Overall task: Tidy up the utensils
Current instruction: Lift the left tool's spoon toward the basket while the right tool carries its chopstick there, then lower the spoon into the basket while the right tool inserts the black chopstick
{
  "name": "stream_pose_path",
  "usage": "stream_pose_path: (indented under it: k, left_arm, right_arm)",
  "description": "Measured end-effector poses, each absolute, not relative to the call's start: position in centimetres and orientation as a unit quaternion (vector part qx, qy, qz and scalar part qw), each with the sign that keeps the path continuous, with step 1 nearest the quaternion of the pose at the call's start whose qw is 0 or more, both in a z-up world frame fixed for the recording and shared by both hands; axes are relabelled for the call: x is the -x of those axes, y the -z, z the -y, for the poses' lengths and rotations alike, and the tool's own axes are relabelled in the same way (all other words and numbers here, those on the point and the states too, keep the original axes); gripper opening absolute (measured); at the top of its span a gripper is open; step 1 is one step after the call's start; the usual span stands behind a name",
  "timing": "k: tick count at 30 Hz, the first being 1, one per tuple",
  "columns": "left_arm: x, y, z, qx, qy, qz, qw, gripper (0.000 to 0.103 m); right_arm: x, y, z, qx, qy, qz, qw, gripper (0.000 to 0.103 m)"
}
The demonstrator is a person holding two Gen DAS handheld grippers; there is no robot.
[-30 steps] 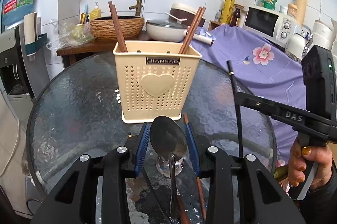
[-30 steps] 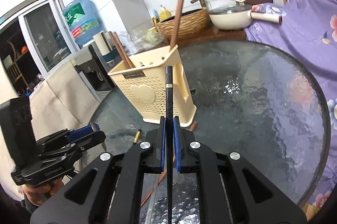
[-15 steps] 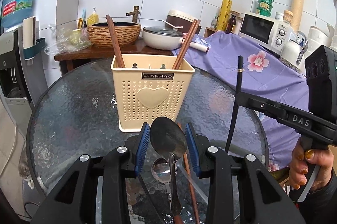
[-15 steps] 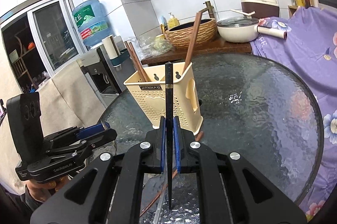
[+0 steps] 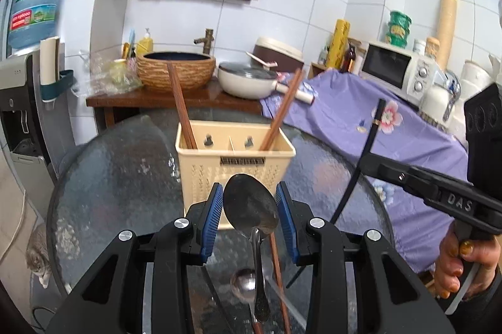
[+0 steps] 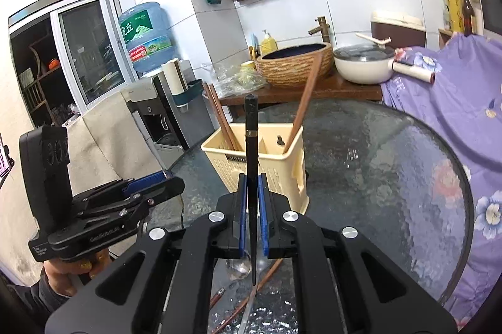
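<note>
Holding tight matters now — the left gripper (image 5: 249, 205) squeezes a spoon (image 5: 250, 204), the right gripper (image 6: 252, 197) pinches a black chopstick (image 6: 251, 145). Both hang above the holder (image 5: 233, 160) — lower them straight into open slots.

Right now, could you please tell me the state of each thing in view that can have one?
Left tongs: shut on the metal spoon, lifted off the table.
Right tongs: shut on the black chopstick, held upright.
Cream utensil holder: upright on the glass table, brown chopsticks leaning in both end compartments.
White pan: lid on.
Second spoon: lying on the table.
</note>
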State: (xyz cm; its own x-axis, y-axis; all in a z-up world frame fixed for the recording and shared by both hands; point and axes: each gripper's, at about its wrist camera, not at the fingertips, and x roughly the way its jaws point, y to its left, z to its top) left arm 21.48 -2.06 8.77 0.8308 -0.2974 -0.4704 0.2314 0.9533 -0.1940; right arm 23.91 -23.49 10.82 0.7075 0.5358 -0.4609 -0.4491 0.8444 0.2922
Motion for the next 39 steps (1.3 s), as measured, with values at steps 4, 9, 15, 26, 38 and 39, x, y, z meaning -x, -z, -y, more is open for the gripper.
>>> stream_pose_path:
  k: [4, 9, 15, 26, 38, 39]
  left_arm:
    - [-22.4, -11.2, 1.7, 0.073, 0.125, -0.226, 0.963, 0.034]
    - [-23.7, -15.3, 0.8, 0.085, 0.102, -0.172, 0.976, 0.034]
    - [-26.0, -18.9, 0.0, 0.103, 0.070, -0.122, 0.985, 0.034]
    - [-30.7, -17.5, 0.4, 0.099, 0.021, -0.088, 0.991, 0.034]
    - [-31.6, -11.3, -0.6, 0.107, 0.015, -0.128, 0.986, 0.034]
    - [-31.7, -10.9, -0.6, 0.107, 0.017, -0.131, 0.985, 0.034]
  right_arm:
    - [-24.6, -12.9, 23.3, -0.085, -0.275, -0.268, 0.920, 0.008]
    - [-25.2, -16.3, 23.0, -0.087, -0.279, -0.243, 0.925, 0.008]
    - [-26.1, -21.3, 22.7, -0.090, -0.264, -0.181, 0.943, 0.008]
    - [-30.4, -22.2, 19.9, -0.068, -0.202, -0.136, 0.967, 0.008]
    - [-32.7, -15.3, 19.4, -0.077, -0.177, -0.172, 0.966, 0.008]
    - [-32.8, -14.8, 19.4, -0.077, -0.176, -0.175, 0.966, 0.008]
